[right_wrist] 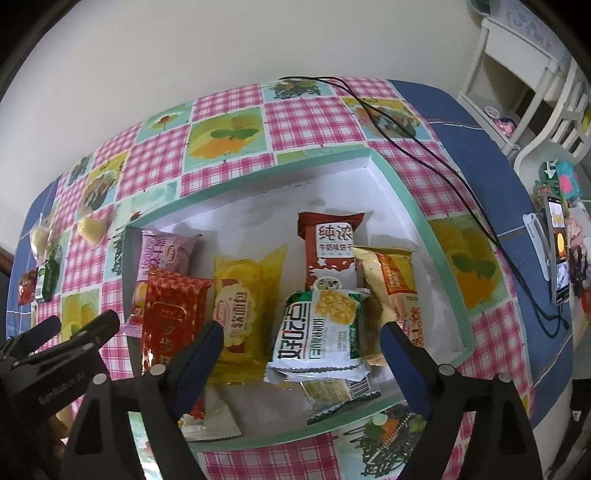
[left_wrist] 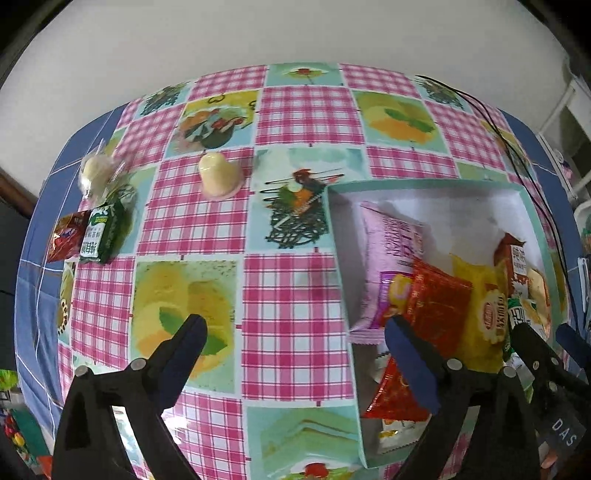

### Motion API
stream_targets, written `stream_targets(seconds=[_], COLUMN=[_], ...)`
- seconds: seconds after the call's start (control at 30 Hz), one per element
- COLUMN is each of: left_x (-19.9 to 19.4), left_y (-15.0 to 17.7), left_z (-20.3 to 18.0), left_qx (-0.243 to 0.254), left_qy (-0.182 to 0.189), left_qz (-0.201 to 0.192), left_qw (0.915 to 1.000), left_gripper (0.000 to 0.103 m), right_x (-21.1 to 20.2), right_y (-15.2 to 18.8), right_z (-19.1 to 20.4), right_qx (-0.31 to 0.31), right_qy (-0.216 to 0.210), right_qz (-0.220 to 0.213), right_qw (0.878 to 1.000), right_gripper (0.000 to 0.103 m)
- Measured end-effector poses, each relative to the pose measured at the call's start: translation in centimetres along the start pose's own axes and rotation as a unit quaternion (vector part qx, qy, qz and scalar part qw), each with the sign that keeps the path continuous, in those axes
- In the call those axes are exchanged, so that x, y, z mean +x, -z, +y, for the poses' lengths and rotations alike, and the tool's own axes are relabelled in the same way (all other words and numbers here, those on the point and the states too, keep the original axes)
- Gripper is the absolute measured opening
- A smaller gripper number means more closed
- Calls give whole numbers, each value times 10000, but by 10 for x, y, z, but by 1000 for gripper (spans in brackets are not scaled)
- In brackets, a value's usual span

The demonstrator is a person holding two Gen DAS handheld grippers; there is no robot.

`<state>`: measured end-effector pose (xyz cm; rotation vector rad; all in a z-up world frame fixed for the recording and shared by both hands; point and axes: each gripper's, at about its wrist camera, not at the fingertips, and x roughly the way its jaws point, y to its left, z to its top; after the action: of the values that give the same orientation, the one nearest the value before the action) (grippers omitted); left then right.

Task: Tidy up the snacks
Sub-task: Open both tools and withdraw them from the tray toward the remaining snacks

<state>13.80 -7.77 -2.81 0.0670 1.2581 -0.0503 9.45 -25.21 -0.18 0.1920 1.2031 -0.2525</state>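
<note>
Table under a patchwork cloth (left_wrist: pixel 295 295) of pink plaid and dessert pictures, blue border at the edges, set against a plain white wall (left_wrist: pixel 295 33). Black cable (right_wrist: pixel 424 147) trailing across the far right corner. White shelf unit (right_wrist: pixel 517 74) off to the right, beside a phone (right_wrist: pixel 557 251) on a stand.

Mint-rimmed white box (right_wrist: pixel 406 192) at the right of the table, holding snack packets: pink packet (right_wrist: pixel 166 254), red packet (right_wrist: pixel 173 314), yellow packet (right_wrist: pixel 247 295), brown-and-white packet (right_wrist: pixel 328 251), gold packet (right_wrist: pixel 395 280), green-and-white packet (right_wrist: pixel 321 332) lying on top near the front.

Still out on the cloth, well apart from the box at far left: pale jelly cup (left_wrist: pixel 218 173), clear-wrapped sweet (left_wrist: pixel 98 173), green packet (left_wrist: pixel 105 232), small red packet (left_wrist: pixel 66 236) touching it.

Left gripper (left_wrist: pixel 291 339) low over bare cloth just left of the box, fingers spread wide, empty. Right gripper (right_wrist: pixel 301 343) above the box, fingers wide apart either side of the green-and-white packet, not pinching it.
</note>
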Motion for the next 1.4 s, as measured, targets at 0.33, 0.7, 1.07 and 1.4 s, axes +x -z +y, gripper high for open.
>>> stream_targets(seconds=[0.33,0.7,1.07,1.4], left_x=[4,1,2,6], left_y=[-2,-6,-10,-8], left_z=[14,30,84,126], left_qx=[-178,-75,-487,-637], left_qy=[18,-24,66,-83], left_qz=[85,54,83,81], left_qw=[9998,10000,9988,9979], left_gripper=[100,100,100,100], right_x=[1,2,1,8], right_y=[0,-3,-2,4], right_z=[6,24,82,132], right_qx=[-77,-19,-383,-687], right_qy=[26,5,-139,-233], right_qz=[-49,0,-34,-26], right_qw=[10000,10000,9992,9974], right_gripper=[103,103,103,103])
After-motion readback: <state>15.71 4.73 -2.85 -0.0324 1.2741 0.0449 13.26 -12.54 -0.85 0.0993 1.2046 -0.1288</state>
